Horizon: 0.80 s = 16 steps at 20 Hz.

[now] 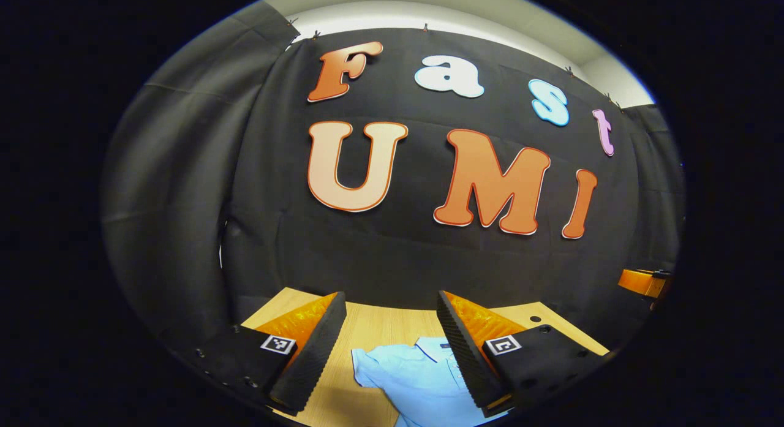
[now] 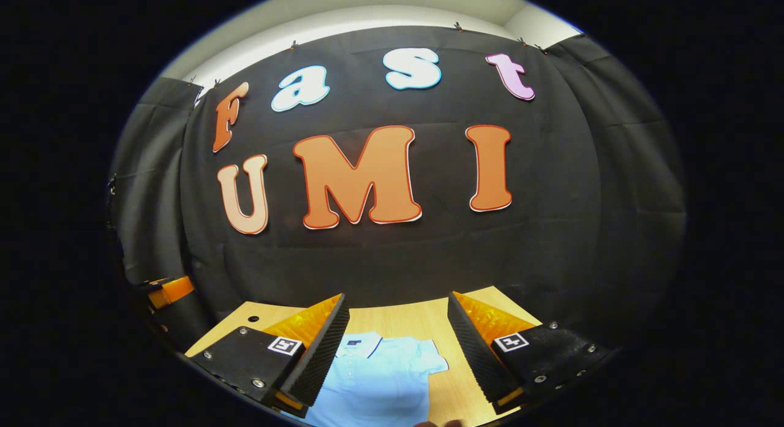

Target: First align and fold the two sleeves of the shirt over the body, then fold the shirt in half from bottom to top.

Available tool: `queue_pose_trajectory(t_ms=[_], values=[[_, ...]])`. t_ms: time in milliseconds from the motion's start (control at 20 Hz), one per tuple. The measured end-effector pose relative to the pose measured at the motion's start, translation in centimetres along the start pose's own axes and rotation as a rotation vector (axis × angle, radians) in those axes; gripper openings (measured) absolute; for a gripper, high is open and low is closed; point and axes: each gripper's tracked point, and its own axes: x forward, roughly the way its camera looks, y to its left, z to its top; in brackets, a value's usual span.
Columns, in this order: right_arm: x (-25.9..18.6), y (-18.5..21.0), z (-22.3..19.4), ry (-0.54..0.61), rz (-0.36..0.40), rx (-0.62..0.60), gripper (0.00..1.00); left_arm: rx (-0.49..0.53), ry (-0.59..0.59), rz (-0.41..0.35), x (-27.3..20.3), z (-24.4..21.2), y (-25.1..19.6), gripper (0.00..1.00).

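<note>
On the table (image 1: 373,329) | shirt (image 1: 422,378) lower half cut off | left gripper (image 1: 390,347), right gripper (image 2: 397,347) agape, empty

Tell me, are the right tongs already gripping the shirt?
No, the right tongs stand open above the light blue shirt, which lies flat on the wooden table.

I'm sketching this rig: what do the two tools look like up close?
Each tool, left and right, has two wedge-shaped fingers with ribbed inner pads, translucent orange ridged backs and black bolted mounts carrying square black-and-white markers. No cables or sleeves are visible.
</note>
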Motion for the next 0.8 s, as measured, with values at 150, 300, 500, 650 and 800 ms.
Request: queue_pose_trajectory(t_ms=[150, 300, 500, 650, 800], values=[[1.5, -1.9, -0.6, 0.05, -0.021, -0.004, 0.98, 0.0, 0.02, 0.014, 1.4, -0.3, -0.4, 0.97], [3.5, -4.2, -1.1, 0.078, -0.052, -0.033, 0.98, -0.005, 0.014, 0.016, 2.1, -0.2, -1.1, 0.96], [5.9, -5.2, -4.3, 0.217, -0.028, -0.007, 0.98, 0.017, 0.021, 0.031, 3.0, -0.5, -1.6, 0.96], [7.8, -5.7, -6.5, 0.309, -0.031, -0.03, 0.98, 0.04, 0.017, 0.034, 3.5, -0.3, -2.0, 0.97], [9.5, -5.7, -9.1, 0.424, -0.007, -0.05, 0.98, 0.04, 0.031, 0.039, 3.8, -0.9, -1.9, 0.96]])
